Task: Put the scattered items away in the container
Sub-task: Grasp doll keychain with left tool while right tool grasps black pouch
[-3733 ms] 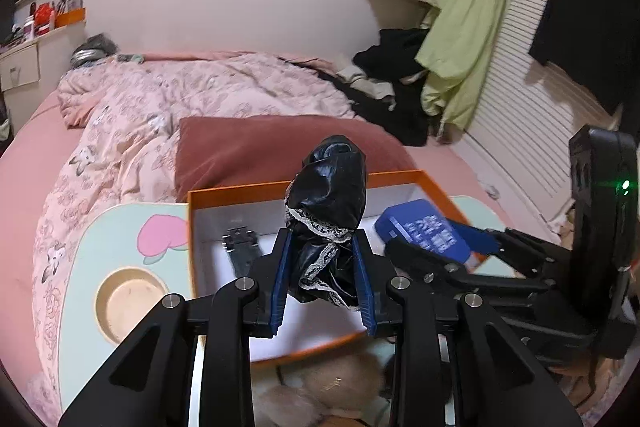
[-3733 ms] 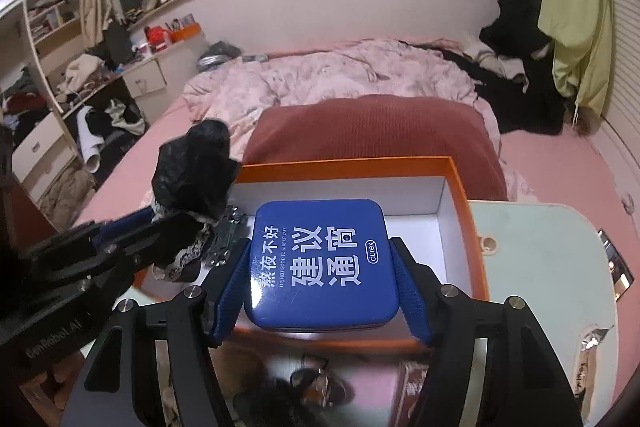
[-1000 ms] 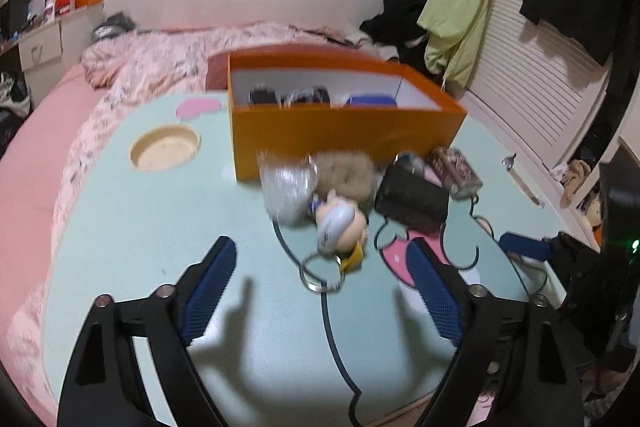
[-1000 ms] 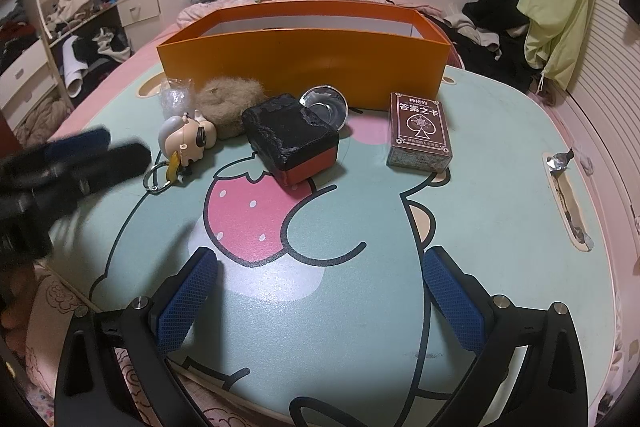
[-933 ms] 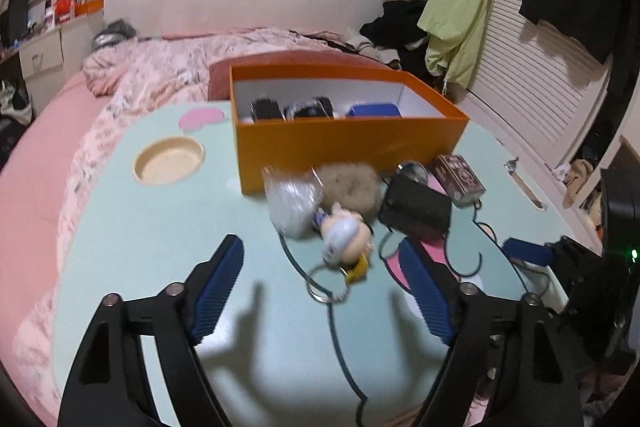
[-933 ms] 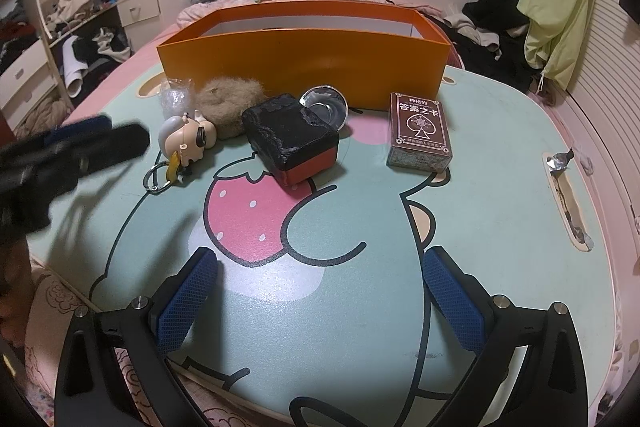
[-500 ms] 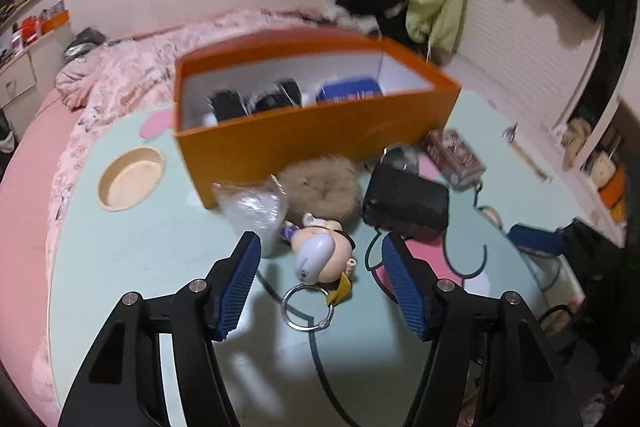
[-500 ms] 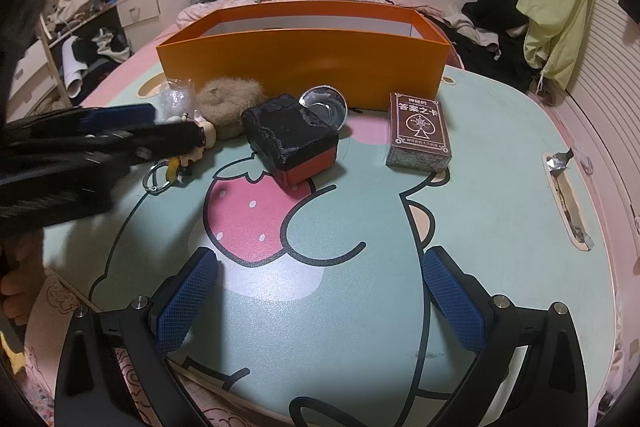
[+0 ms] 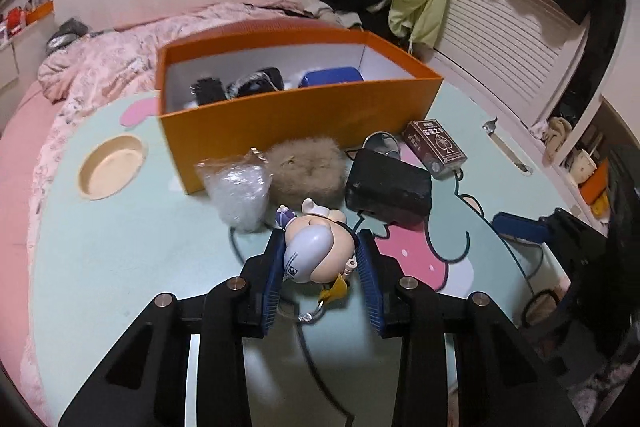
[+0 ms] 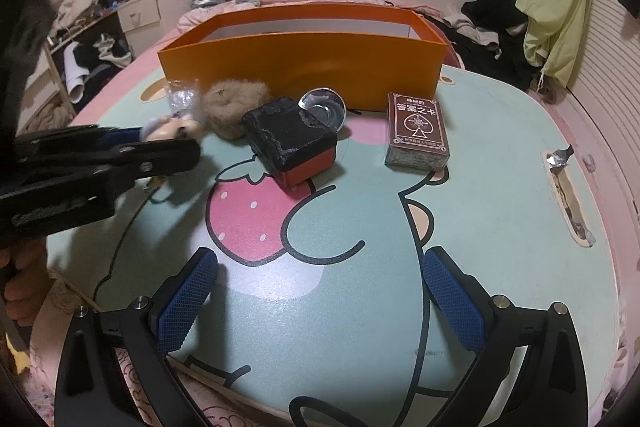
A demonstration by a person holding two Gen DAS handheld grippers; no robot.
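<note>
Now, with left gripper (image 9: 318, 263) closing around the doll keychain (image 9: 316, 253) at frame centre on the desk (image 9: 120, 247): squeeze evenly, lift ring clear, carry to orange box (image 9: 300, 107) above. Right gripper (image 10: 320, 291) open, empty, low.

orange box (image 9: 304, 115): 1, at the table's far edge
items inside the box: 3 visible (2 black, 1 blue tin (image 9: 332, 78))
figurine keychain (image 9: 314, 251): 1
clear plastic bag (image 9: 236, 191): 1
fur puff (image 9: 306, 169): 1
black case (image 9: 388, 187): 1
small metal dish (image 10: 323, 107): 1
card deck (image 10: 418, 131): 1
items on the table outside the box: 6
grippers: 2
</note>
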